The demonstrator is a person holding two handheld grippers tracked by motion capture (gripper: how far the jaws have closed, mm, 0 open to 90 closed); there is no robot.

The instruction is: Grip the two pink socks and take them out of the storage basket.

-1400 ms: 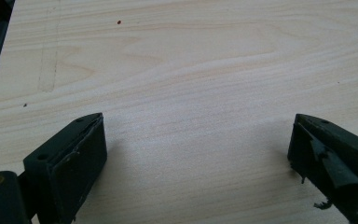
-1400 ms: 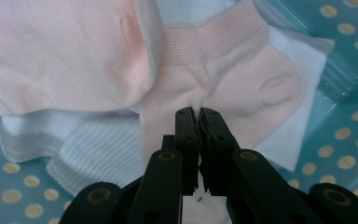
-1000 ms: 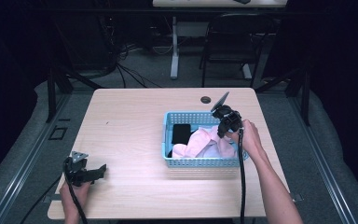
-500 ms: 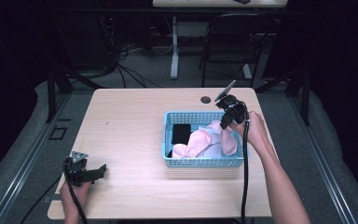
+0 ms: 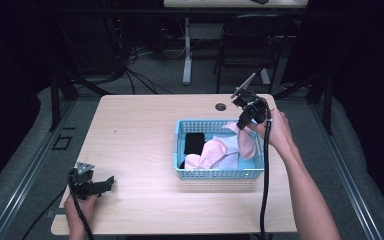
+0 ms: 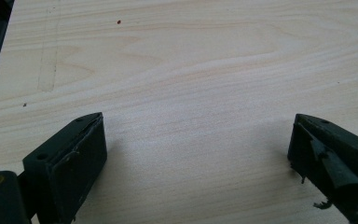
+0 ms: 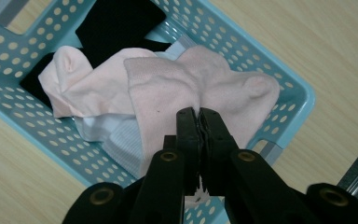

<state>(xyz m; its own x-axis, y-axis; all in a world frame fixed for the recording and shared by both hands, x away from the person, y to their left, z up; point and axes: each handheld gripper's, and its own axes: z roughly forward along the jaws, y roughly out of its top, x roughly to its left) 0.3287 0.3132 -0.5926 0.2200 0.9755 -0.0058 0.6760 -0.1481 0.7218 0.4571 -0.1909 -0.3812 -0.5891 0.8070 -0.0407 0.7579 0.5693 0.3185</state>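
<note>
A light blue perforated basket (image 5: 215, 174) (image 7: 289, 81) stands right of the table's middle and holds pink, white and black cloth. My right gripper (image 5: 242, 125) (image 7: 198, 114) hangs above the basket's right side, shut on a pink sock (image 5: 245, 142) (image 7: 168, 88) that dangles from its closed jaws into the basket. Another pink sock (image 5: 205, 156) (image 7: 81, 91) lies on the pile beside a black cloth (image 5: 194, 142) (image 7: 116, 21). My left gripper (image 5: 105, 184) (image 6: 196, 149) rests at the table's front left corner, open, with bare wood between its jaws.
A small dark round hole (image 5: 220, 107) sits in the tabletop (image 5: 130, 130) behind the basket. A dark chair (image 5: 245, 45) and a table leg (image 5: 187, 52) stand on the floor beyond the far edge. The right gripper's cable (image 5: 265, 180) trails along the forearm.
My right gripper has risen from the basket with the pink sock pinched in it, drawing the sock up out of the pile. The left gripper has stayed where it was.
</note>
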